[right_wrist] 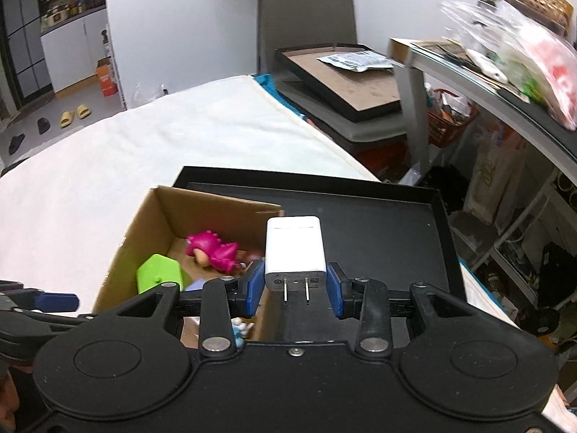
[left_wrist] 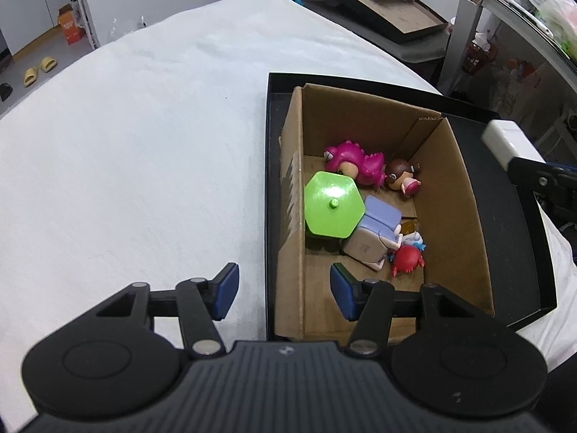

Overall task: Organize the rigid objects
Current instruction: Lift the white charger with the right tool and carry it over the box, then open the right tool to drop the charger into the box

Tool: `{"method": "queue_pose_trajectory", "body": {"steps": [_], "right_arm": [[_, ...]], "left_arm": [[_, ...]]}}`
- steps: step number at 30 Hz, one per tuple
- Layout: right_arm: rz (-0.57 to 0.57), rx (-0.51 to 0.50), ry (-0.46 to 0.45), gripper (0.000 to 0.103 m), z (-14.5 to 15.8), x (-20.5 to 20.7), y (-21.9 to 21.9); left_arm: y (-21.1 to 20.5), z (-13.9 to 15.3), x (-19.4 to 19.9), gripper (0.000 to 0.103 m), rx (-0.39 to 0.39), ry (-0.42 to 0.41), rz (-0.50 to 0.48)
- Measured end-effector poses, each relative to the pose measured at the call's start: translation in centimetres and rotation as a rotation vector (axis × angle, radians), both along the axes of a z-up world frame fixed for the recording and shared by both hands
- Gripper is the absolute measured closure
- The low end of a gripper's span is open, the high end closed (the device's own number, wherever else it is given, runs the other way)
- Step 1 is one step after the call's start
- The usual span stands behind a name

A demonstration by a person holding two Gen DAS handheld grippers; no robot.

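Right wrist view: a white charger (right_wrist: 294,249) is clamped between the blue pads of the right gripper (right_wrist: 295,288), long axis along the fingers, two prongs pointing back toward the camera, above the black tray (right_wrist: 378,216). Its printed markings are too small to be read. The left gripper (left_wrist: 285,290) is held wide apart, empty, over the cardboard box (left_wrist: 465,216) of toys, set on a white-covered table (left_wrist: 144,144).

On the white bed sit one black tray (left_wrist: 533,252) and one cardboard box (left_wrist: 465,216) holding six toys, while one white charger (right_wrist: 294,249) is up in the air and two yellow slippers (left_wrist: 38,70) lie on the floor.
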State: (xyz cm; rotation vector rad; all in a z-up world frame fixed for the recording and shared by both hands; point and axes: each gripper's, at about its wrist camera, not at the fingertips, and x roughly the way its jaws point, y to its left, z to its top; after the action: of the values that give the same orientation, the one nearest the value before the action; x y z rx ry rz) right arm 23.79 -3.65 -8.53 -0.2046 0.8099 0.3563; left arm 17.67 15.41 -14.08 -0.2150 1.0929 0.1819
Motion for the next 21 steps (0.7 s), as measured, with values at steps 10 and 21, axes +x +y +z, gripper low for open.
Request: {"method": "queue_pose_trajectory", "body": {"steps": [10,21], "right_arm": [[0.069,-0.028,0.019,0.067,-0.9,-0.5,3.7],[0.123,-0.035,0.037,0.067,-1.3,0.1,6.0]], "left_arm": [[0.3,-0.9,0.5,0.09,-0.041,0.033,-0.024],[0.2,-1.0,0.7,0.092,-0.049,0.03,-0.025]]}}
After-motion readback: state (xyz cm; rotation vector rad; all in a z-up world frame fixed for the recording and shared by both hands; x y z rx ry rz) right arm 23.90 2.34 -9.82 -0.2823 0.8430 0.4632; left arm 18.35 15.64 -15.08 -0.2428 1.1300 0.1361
